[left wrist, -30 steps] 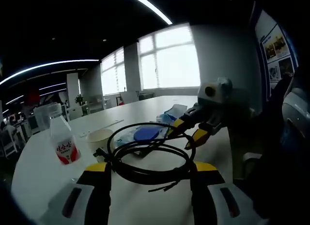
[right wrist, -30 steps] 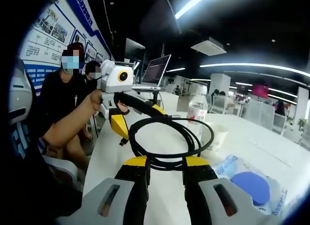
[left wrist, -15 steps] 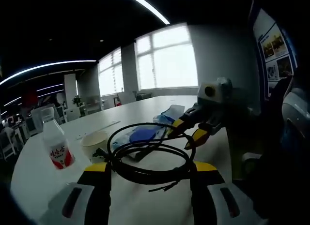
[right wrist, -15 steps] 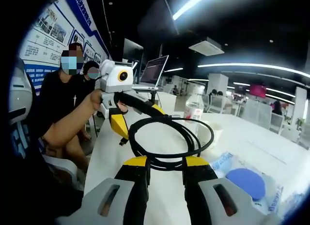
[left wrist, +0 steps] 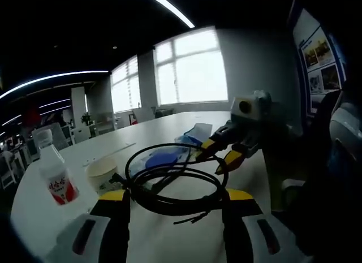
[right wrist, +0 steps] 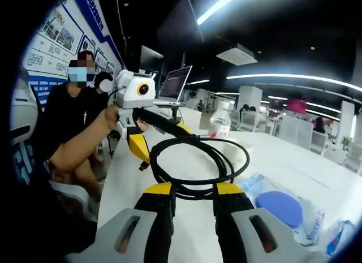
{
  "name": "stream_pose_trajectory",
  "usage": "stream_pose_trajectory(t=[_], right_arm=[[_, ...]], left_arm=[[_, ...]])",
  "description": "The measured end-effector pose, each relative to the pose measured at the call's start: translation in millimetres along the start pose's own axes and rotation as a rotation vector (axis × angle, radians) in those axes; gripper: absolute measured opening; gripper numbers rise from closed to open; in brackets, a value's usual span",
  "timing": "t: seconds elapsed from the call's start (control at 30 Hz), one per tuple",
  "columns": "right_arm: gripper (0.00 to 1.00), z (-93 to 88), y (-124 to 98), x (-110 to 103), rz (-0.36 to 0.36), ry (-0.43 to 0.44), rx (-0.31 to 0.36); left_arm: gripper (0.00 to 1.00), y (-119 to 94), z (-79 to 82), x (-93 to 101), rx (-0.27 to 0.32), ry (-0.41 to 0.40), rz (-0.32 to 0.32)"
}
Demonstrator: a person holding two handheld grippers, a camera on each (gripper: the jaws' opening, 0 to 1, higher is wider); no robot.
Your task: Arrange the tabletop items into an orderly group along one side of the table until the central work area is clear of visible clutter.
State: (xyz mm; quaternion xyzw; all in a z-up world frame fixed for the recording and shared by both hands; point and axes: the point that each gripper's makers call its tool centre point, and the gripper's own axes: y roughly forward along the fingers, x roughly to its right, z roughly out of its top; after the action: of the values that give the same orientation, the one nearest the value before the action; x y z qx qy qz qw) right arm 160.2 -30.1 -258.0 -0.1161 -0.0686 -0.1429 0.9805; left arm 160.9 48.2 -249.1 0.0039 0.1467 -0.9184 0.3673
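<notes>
Left gripper view, left to right:

- Water bottle point(left wrist: 54, 178), clear plastic with a red label, upright on the white table point(left wrist: 34, 218). Likely light and easily tipped.
- Paper cup point(left wrist: 102, 173), upright just beside the bottle. Thin-walled and crushable; best taken gently by the rim.
- Left gripper point(left wrist: 175, 209), yellow-tipped jaws standing well apart, with the near arc of the cable coil point(left wrist: 172, 184) running between them. Whether the tips bear on the cable cannot be told.
- Cable coil, black, several loops, held up off the table between the two grippers. Limp and springy; loops may slip or spread, so hold across all strands at once.
- Clear bag with blue disc point(left wrist: 164, 159), flat on the table beyond the coil. Soft, slick film; probably needs a pinch at an edge.
- Right gripper point(left wrist: 218, 155), entering from the right, jaws pinching the far side of the coil.

Right gripper view, left to right:

- Seated people point(right wrist: 76, 116) near the table's left edge; little margin there.
- Right gripper point(right wrist: 194, 195), jaws pressed onto the coil's near arc.
- Laptop point(right wrist: 175, 85), open, at the far end.
- Open white tabletop toward the right offers free room for setting things down.
</notes>
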Motion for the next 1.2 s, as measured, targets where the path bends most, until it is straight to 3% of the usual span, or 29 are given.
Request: stream_pose_trajectory(t=[1.2], right_arm=[[0.23,-7.6,-34,13,-0.057,0.011,0.014]], left_arm=[[0.64,28,15.1,21.8,-0.002,0.030,-0.046]])
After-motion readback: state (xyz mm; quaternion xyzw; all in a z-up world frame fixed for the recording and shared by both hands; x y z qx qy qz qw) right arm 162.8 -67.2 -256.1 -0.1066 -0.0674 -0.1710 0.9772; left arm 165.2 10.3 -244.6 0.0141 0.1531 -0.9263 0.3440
